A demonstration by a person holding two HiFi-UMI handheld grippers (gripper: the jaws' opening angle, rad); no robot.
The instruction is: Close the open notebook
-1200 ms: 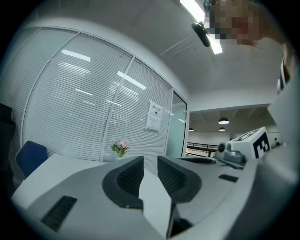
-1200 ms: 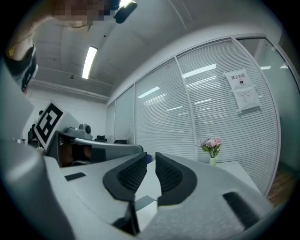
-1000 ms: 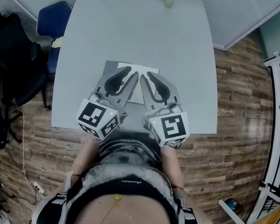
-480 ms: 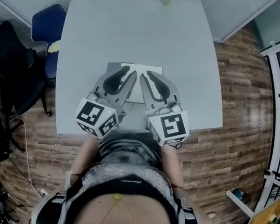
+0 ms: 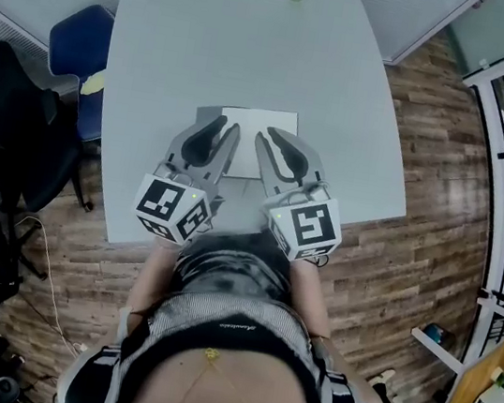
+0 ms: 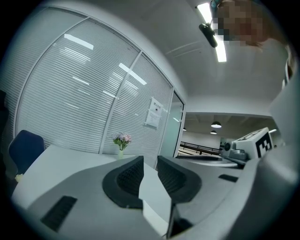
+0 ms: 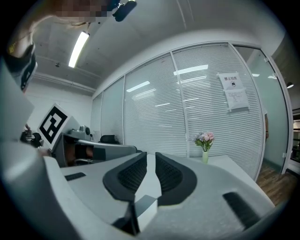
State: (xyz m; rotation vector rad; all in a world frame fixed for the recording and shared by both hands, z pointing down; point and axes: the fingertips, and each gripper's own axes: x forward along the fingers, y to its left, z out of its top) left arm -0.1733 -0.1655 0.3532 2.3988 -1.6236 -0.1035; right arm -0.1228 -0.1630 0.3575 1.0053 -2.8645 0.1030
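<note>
Notebook (image 5: 260,140), the white rectangular paper one, lies flat on the pale grey desk (image 5: 219,48). In head view it sits under and just past both sets of jaw tips. A grey strip runs along its left edge, beside the left jaws. Can't tell whether that strip is a cover or a second page, so open vs closed is unclear.

Left gripper (image 6: 150,160): the jaws are narrow, with a slim gap between the black ribbed pads (image 6: 124,180), which don't meet. A pale wedge sits low in the gap at the jaw base. Can't tell if it's gripper body or paper. Nothing is visibly pinched.

Right gripper (image 7: 150,155): same story, a narrow gap with bare desk showing through it and a small pale block at the base. Nothing is held.

Both grippers point roughly level, side by side, tips near each other over the notebook. The black-and-white marker cubes are behind the jaws, toward the person: left cube (image 5: 173,210), right cube (image 5: 303,226).

Ahead of the jaws, at the far desk edge, is a small pale vase of pink flowers (image 7: 205,140). Beyond it is a glass wall with white slatted blinds (image 6: 70,93). A printed paper notice (image 7: 233,91) hangs on the glass.

Well left of the left jaws, off the desk, is a blue padded chair (image 5: 76,40). A brown wood-plank floor (image 5: 418,232) surrounds the desk.
</note>
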